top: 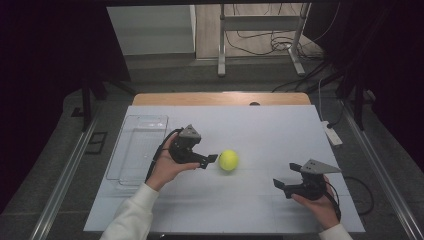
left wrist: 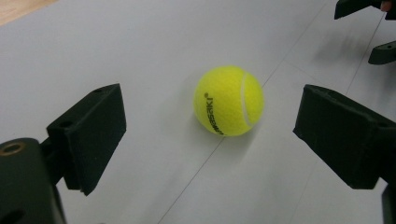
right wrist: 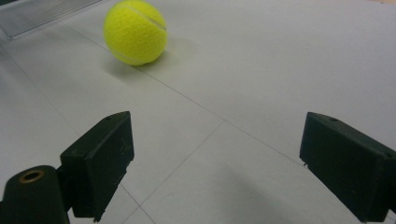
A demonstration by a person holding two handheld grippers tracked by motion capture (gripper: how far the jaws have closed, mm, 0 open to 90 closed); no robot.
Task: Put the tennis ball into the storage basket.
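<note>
One yellow tennis ball [top: 228, 160] lies on the white table [top: 260, 125] in the high view, a little left of the middle, with the left gripper [top: 209, 161] just beside it and pointed at it from the left. Its jaws stand apart with nothing in them, and the ball is not yet between them. The step in hand looks like a reach for the ball, so the left gripper would do best to slide forward low until the ball sits squarely between the jaws before closing, since a round ball will likely roll off if one jaw nudges it first. The right gripper [top: 287, 181] rests well apart, near the table's right front, jaws spread and empty. A clear plastic tray [top: 131, 150] sits along the table's left edge behind the left hand, probably where the ball is meant to go.

From the left gripper view, the ball [left wrist: 229, 100] sits ahead of the two black jaws, roughly centred in the wide gap, touching neither. Bare table lies between it and them, so nothing blocks the approach. The right gripper's jaws peek in at the upper right corner, far enough off not to interfere.

From the right gripper view, the ball [right wrist: 135, 31] is far ahead and to the upper left, and a corner of the tray [right wrist: 42, 14] shows beyond it. This gripper's own jaws are wide apart over bare table.
</note>
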